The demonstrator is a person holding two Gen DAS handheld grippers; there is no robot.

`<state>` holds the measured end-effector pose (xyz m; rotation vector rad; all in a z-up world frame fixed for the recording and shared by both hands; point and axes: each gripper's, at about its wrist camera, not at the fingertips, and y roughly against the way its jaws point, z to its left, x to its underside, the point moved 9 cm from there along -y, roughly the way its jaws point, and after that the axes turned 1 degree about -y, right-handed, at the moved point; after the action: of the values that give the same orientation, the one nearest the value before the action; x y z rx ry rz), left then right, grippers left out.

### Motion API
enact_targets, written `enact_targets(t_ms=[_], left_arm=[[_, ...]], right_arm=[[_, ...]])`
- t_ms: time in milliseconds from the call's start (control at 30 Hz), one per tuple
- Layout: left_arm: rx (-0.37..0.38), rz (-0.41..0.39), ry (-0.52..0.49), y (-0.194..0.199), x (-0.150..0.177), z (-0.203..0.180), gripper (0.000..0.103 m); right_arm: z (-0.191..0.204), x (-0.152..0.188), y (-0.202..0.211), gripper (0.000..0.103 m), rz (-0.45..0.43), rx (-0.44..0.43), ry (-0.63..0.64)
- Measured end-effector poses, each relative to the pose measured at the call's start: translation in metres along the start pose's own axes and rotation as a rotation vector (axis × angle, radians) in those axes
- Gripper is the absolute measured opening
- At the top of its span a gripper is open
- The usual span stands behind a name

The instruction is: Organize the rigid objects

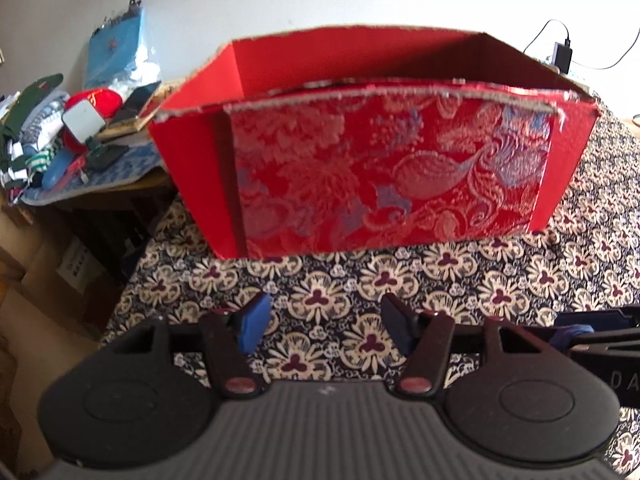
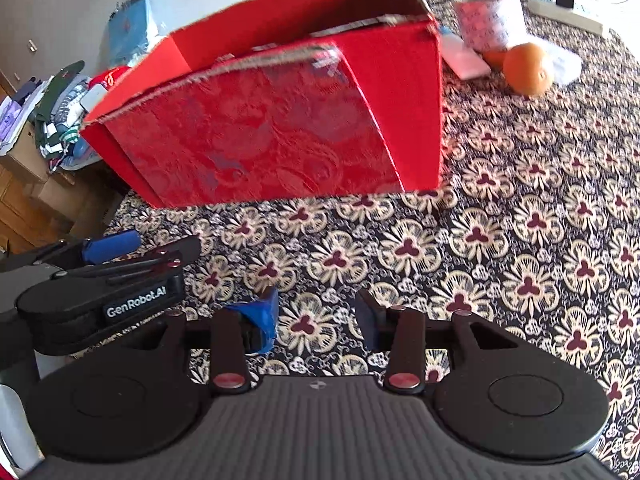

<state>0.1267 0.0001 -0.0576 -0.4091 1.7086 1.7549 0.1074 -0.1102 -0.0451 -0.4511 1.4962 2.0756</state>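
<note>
A red open-topped box (image 1: 372,168) with a gold and blue floral front stands on the flower-patterned tablecloth (image 1: 340,284). My left gripper (image 1: 324,326) hovers just in front of it, open, with only cloth between its blue pads. In the right wrist view the same box (image 2: 272,128) sits ahead and to the left. My right gripper (image 2: 318,318) is open over the cloth, nothing between its fingers. The left gripper (image 2: 100,280) shows at that view's left edge. An orange (image 2: 528,68) lies to the right of the box.
Behind the orange stand a patterned round tin (image 2: 490,20) and a white flat packet (image 2: 466,56). A power strip (image 2: 568,12) lies at the far right. A cluttered side table (image 1: 80,128) with clothes and small items stands left of the box, past the table edge.
</note>
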Motion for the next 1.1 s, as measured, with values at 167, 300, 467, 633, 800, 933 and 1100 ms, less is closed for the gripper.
enact_targets(t_ms=[167, 300, 467, 633, 800, 933, 1100], left_arm=[[0.059, 0.062, 0.003, -0.009, 0.012, -0.010, 0.063], [0.036, 0.068, -0.010, -0.012, 0.017, -0.014, 0.063], [0.022, 0.060, -0.015, -0.011, 0.018, -0.014, 0.063], [0.020, 0.057, -0.018, -0.010, 0.018, -0.013, 0.063], [0.012, 0.047, -0.019, -0.010, 0.017, -0.009, 0.063], [0.010, 0.043, -0.018, -0.010, 0.017, -0.008, 0.063], [0.008, 0.019, -0.015, -0.003, 0.011, -0.007, 0.063]], right_arm=[[-0.010, 0.010, -0.004, 0.026, 0.041, -0.002, -0.031], [-0.012, 0.013, -0.003, 0.027, 0.047, -0.015, -0.037], [-0.012, 0.012, 0.000, 0.027, 0.022, 0.013, -0.009], [-0.014, 0.015, 0.001, 0.028, 0.024, 0.013, -0.014], [-0.013, 0.013, 0.000, 0.028, 0.019, 0.014, -0.009], [-0.008, 0.010, 0.000, 0.028, 0.009, -0.004, -0.003], [-0.003, 0.007, 0.006, 0.028, -0.025, -0.020, 0.000]])
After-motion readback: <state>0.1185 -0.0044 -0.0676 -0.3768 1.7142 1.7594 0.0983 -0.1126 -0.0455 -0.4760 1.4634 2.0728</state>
